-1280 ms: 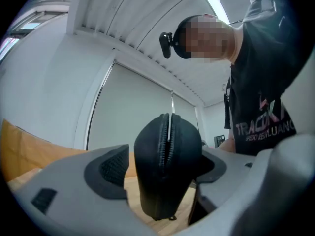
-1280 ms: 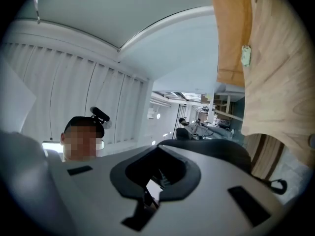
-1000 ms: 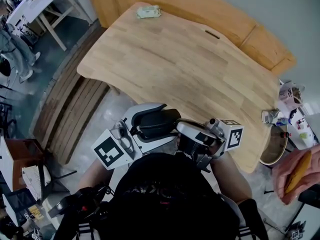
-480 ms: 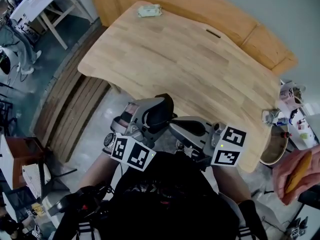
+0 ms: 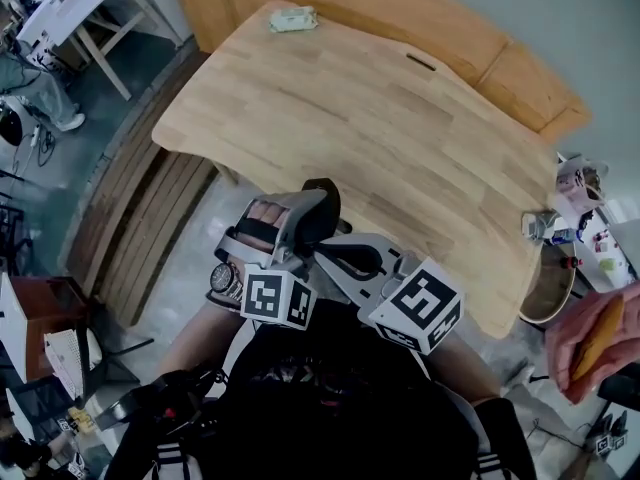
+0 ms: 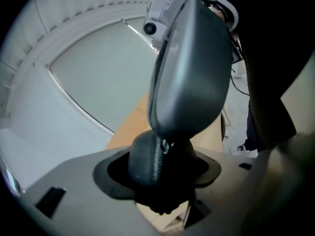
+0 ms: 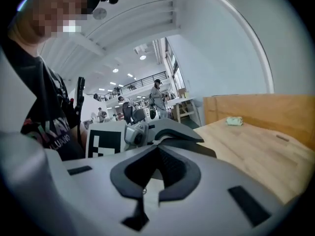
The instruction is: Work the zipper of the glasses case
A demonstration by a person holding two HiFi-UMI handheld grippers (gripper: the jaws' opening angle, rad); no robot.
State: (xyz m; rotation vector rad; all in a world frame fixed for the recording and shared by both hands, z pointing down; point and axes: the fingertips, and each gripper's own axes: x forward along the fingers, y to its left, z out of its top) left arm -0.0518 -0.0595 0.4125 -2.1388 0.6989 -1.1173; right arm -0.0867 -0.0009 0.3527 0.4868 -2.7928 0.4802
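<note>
The left gripper (image 6: 167,165) is gripping the case (image 6: 192,73) by its near, rounded end. Its fingers are clamping that end at a middling width, so the case is standing straight out from between them. The case is being held in the air close to the person's chest, just short of the desk (image 5: 400,138) edge and apart from it. Its long axis is running along the line of the left fingers, pointing away from the person and toward the desk. In the left gripper view it is leaning a little to the right as it rises. The zipper seam is running down its left edge, and the pull (image 6: 165,144) is hanging free at the gripped end, just above the fingers. The right gripper (image 7: 160,168) is sitting just beside the left one and facing it, with its fingers pressing fully together; I cannot make out anything caught between them. The desk is showing a pale wooden top, with a small pale-green packet (image 5: 293,20) lying at its far corner and wooden boards (image 5: 470,53) leaning behind it. Off its right end a bowl (image 5: 548,290) is sitting among some clutter, and another person's hand (image 5: 590,343) is holding something orange. The room is looking like a big, bright workshop hall, with ceiling lights shining and people standing about in the distance.
</note>
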